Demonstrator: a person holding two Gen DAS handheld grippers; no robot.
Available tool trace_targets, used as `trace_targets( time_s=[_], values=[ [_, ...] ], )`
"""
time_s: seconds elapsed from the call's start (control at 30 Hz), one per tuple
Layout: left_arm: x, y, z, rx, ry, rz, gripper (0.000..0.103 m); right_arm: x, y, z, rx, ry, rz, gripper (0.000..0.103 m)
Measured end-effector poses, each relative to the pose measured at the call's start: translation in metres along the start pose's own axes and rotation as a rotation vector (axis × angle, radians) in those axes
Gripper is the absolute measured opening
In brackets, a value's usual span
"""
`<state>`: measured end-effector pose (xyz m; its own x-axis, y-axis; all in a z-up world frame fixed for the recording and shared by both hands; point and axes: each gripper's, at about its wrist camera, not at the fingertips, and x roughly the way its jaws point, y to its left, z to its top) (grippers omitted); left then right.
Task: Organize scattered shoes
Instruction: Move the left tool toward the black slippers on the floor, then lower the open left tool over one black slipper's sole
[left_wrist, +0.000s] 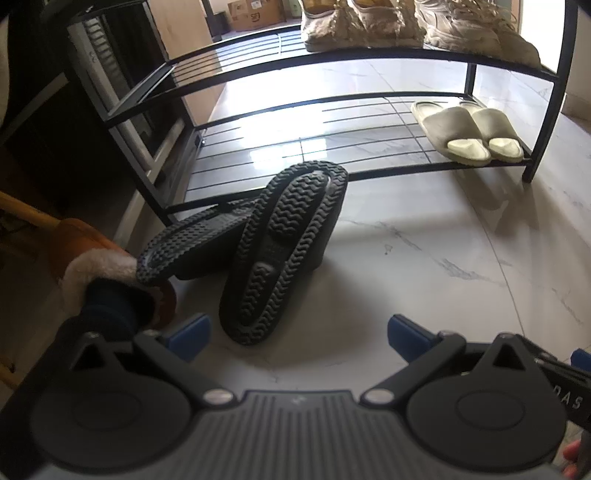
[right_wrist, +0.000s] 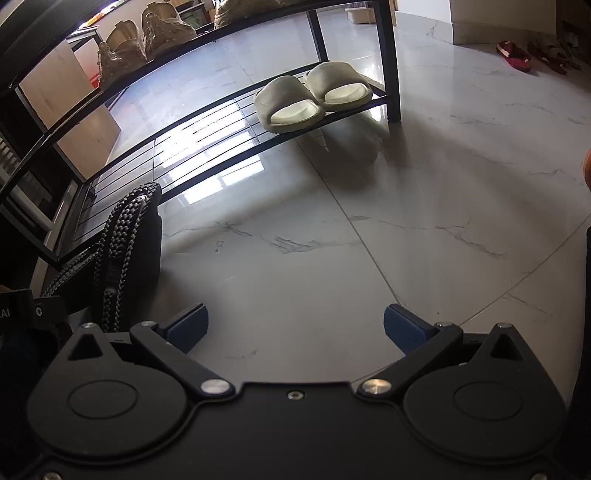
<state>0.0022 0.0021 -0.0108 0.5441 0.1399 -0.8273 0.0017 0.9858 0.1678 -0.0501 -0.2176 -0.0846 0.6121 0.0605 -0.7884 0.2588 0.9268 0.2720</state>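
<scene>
**Black slippers tipped up ahead of my spread jaws**

My left gripper (left_wrist: 297, 334) has its jaws spread wide, nothing between the blue pads (left_wrist: 190, 336). Just ahead of them, slightly left of centre, a black slipper (left_wrist: 284, 251) stands on its edge on the marble floor (left_wrist: 424, 258), its sole facing me: deep zigzag tread around the rim and two raised tread patches down the middle. A second black slipper (left_wrist: 192, 240) lies behind and left of it, touching it, its sole also up. Left of the jaws sits a brown fleece-lined shoe (left_wrist: 92, 254).

My right gripper (right_wrist: 295, 328) is spread too, holding nothing, with bare floor between the pads. The black slippers (right_wrist: 125, 251) sit left of its left jaw.

On the other gripper's edge in my left view I read "DAS"; in the right view "AI". Both are cut off.

Farther ahead, the black wire rack (left_wrist: 332, 62) carries cream slides (left_wrist: 469, 131) on its lower shelf, ahead and right, and beige sneakers (left_wrist: 417, 26) above. Far right in the right view, a red slipper (right_wrist: 514, 56).
</scene>
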Motion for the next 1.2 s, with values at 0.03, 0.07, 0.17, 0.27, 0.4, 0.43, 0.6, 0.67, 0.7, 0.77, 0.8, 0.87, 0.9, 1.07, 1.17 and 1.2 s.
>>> trace_targets(
  time_s=[0.03,0.07,0.17,0.27,0.4,0.43,0.6,0.67,0.7,0.77,0.8,0.87,0.9,1.07,1.17,1.2],
  values=[
    [0.0,0.0,-0.001,0.001,-0.001,0.001,0.102,0.0,0.0,0.0,0.001,0.001,0.0,0.103],
    [0.0,0.0,-0.001,0.001,0.0,0.0,0.102,0.001,0.0,-0.001,0.002,0.002,0.0,0.103],
    [0.0,0.001,-0.001,-0.002,0.001,0.0,0.102,0.001,-0.001,-0.001,0.002,0.005,0.002,0.103],
    [0.0,0.0,0.0,-0.002,0.001,0.0,0.102,0.0,-0.001,-0.001,0.002,0.005,0.003,0.103],
    [0.0,-0.001,0.0,-0.001,0.0,0.001,0.102,0.0,-0.001,-0.001,0.003,0.007,0.003,0.103],
    [0.0,-0.001,0.0,-0.002,-0.001,0.002,0.102,0.0,-0.002,-0.001,0.004,0.007,0.003,0.103],
    [0.001,0.0,0.001,0.002,-0.021,0.015,0.102,0.0,-0.002,0.0,0.007,0.009,0.006,0.103],
    [0.001,-0.001,0.002,0.006,-0.037,0.027,0.102,0.001,-0.002,0.0,0.01,0.011,0.008,0.103],
    [0.001,-0.002,0.002,0.01,-0.042,0.033,0.102,0.002,-0.003,0.0,0.011,0.012,0.01,0.103],
    [0.005,-0.007,0.001,0.026,-0.049,0.062,0.102,0.002,-0.003,-0.001,0.014,0.015,0.014,0.103],
    [0.009,-0.006,0.002,0.021,-0.044,0.067,0.102,0.003,-0.004,-0.001,0.016,0.015,0.017,0.103],
    [0.017,-0.005,0.004,0.013,-0.035,0.076,0.102,0.003,-0.006,-0.001,0.022,0.015,0.021,0.103],
    [0.021,-0.005,0.005,0.008,-0.03,0.081,0.102,0.003,-0.007,-0.001,0.027,0.015,0.023,0.103],
    [0.043,-0.002,0.016,-0.007,-0.003,0.122,0.102,0.006,-0.018,-0.001,0.067,0.023,0.026,0.103],
    [0.06,0.001,0.026,-0.031,0.021,0.154,0.102,0.009,-0.025,-0.002,0.097,0.03,0.033,0.103],
    [0.064,0.001,0.028,-0.041,0.026,0.15,0.102,0.009,-0.027,-0.001,0.106,0.029,0.037,0.103]
  ],
)
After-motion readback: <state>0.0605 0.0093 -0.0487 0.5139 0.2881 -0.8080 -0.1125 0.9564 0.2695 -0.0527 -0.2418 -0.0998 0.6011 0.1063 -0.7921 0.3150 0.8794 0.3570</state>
